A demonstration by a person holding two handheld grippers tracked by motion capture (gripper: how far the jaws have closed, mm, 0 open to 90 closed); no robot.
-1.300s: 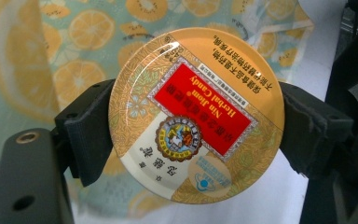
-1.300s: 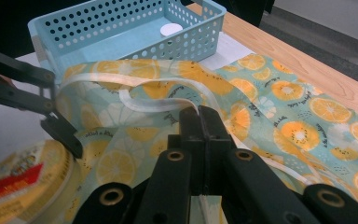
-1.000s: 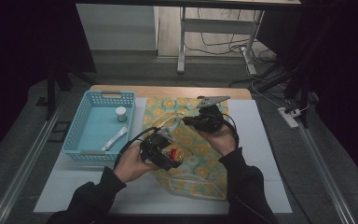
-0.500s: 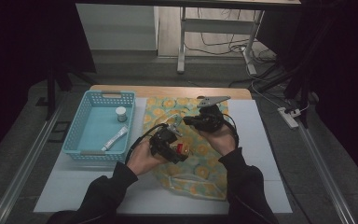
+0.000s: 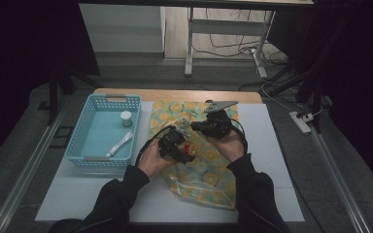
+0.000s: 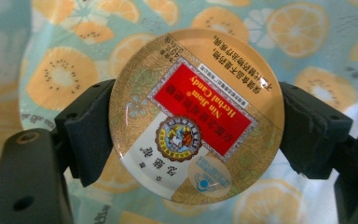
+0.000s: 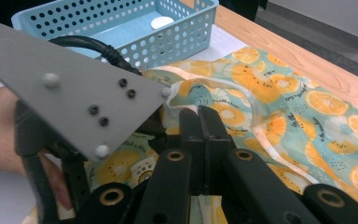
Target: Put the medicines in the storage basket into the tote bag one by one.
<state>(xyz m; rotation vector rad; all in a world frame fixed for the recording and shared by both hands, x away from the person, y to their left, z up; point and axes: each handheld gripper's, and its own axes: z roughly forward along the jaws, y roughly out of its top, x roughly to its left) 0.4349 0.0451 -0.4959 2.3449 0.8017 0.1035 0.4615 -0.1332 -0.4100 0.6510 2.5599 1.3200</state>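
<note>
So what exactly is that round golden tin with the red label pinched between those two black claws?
The round golden tin looks like a flat, glossy metal candy box. Its lid bears a red rectangular label reading "Nin Jiom Herbal Candy", a round emblem below it, Chinese lettering and a leafy gold pattern; the print appears upside down in the left gripper view. The left gripper grips it by opposite edges, lid facing the camera. It is held above the fruit-print cloth bag, apparently clear of it.

The basket stands left of the cloth, holding a tube.
</note>
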